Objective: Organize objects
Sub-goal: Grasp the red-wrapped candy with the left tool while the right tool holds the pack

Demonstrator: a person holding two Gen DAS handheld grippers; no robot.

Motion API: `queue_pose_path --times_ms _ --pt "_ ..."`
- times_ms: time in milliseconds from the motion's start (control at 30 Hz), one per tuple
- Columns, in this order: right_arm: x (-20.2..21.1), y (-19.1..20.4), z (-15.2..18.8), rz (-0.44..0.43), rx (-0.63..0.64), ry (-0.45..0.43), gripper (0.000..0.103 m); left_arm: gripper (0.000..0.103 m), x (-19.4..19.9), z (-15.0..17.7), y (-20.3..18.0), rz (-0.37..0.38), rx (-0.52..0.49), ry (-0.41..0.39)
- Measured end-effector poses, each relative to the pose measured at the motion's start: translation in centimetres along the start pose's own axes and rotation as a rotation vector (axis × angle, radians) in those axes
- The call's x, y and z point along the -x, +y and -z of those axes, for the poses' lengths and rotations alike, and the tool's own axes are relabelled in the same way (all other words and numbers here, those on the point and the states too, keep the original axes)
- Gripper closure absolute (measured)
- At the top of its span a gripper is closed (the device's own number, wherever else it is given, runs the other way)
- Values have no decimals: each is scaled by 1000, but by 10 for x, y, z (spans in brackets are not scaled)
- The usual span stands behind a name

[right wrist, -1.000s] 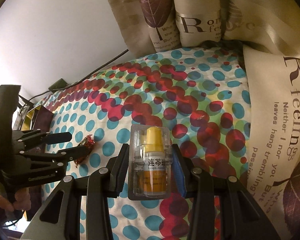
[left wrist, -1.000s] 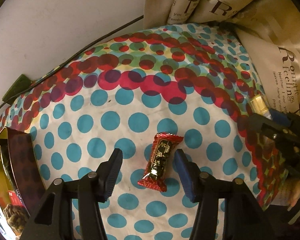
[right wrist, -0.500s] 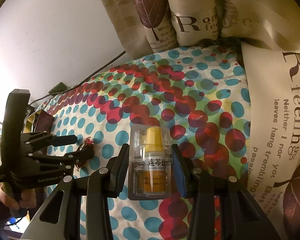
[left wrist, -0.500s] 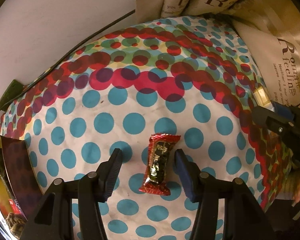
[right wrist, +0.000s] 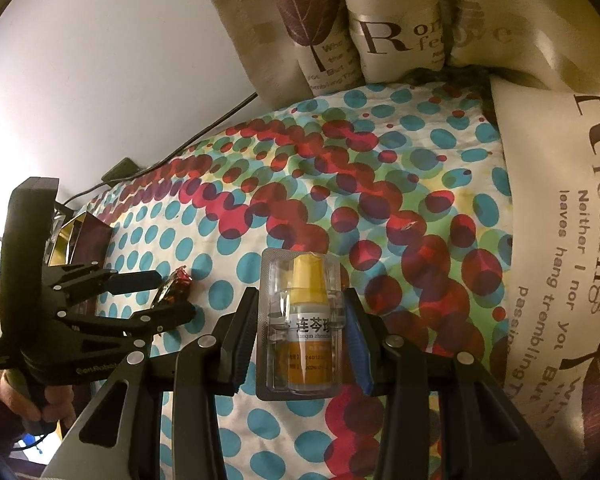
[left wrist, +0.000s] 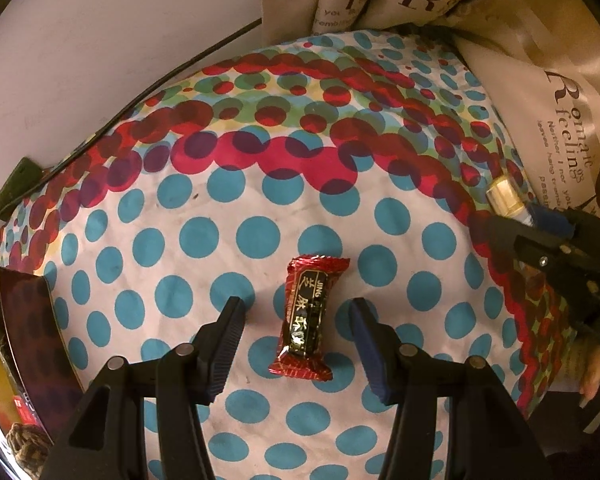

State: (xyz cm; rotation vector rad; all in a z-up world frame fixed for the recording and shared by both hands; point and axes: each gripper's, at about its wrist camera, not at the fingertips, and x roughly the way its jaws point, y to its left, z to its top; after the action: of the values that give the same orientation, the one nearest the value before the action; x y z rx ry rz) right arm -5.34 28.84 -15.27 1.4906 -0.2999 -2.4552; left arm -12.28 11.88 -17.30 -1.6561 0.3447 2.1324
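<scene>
A red-wrapped candy [left wrist: 306,318] lies on the dotted cloth, between the open fingers of my left gripper [left wrist: 298,320], which stands around it without touching. It also shows in the right wrist view [right wrist: 172,292], with the left gripper [right wrist: 168,294] around it. My right gripper [right wrist: 300,320] is shut on a small yellow-capped bottle in a clear blister pack [right wrist: 306,328], held above the cloth. In the left wrist view the right gripper [left wrist: 540,226] and the bottle's cap [left wrist: 504,198] show at the right edge.
A gold and dark box [left wrist: 16,344] with items inside stands at the left edge of the cloth, also seen in the right wrist view [right wrist: 80,240]. Printed cushions [right wrist: 380,28] line the back and right side [left wrist: 560,128]. A black cable [left wrist: 148,88] runs along the wall.
My left gripper has turned and shifted so the candy lies more squarely between its fingers. The right gripper still holds the bottle pack, nearly still.
</scene>
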Motion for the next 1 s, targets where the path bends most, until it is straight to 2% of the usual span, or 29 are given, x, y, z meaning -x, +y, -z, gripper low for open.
queue_pose_path --times_ms 200,400,533,733,900,1000 --pt "-6 3 3 18 34 21 64 48 16 10 -3 -22 -29 -65" --pt "-13 1 5 5 24 48 62 48 29 21 4 91 13 -68" --pt "-18 2 8 14 29 66 62 48 38 24 14 132 29 -78" --pt "-18 6 9 32 59 66 61 48 29 19 17 98 11 -54" --pt "-16 7 14 31 63 65 53 48 23 16 15 68 -3 -41" --pt "-17 9 15 38 75 64 52 48 16 12 18 75 20 -18"
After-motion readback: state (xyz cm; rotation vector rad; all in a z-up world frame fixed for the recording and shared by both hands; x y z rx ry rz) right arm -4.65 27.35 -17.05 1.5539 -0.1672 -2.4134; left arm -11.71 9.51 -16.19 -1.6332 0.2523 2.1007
